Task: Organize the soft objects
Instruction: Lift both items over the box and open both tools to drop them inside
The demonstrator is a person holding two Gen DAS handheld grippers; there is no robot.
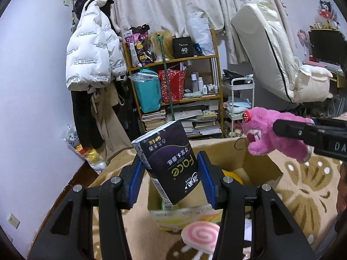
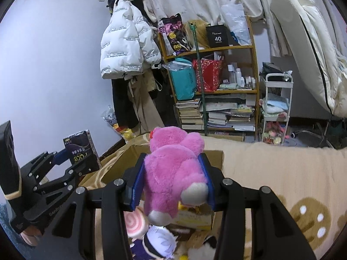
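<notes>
My left gripper (image 1: pixel 171 171) is shut on a black facial tissue pack (image 1: pixel 166 160), held tilted above an open cardboard box (image 1: pixel 258 162). The pack and left gripper also show in the right wrist view (image 2: pixel 81 152). My right gripper (image 2: pixel 172 179) is shut on a pink plush bear (image 2: pixel 173 169) over the same box (image 2: pixel 214 158). In the left wrist view the bear (image 1: pixel 273 136) hangs at the right, above the box's far corner, with a key ring dangling from it. A yellow object (image 1: pixel 233 174) lies inside the box.
A pink swirl plush (image 1: pixel 200 235) lies on the patterned beige rug (image 1: pixel 303 195) in front of the box. Several more plush toys (image 2: pixel 160 242) lie below my right gripper. A cluttered wooden shelf (image 1: pixel 214 95), a white jacket (image 1: pixel 91 52) and a white cart (image 1: pixel 240 99) stand behind.
</notes>
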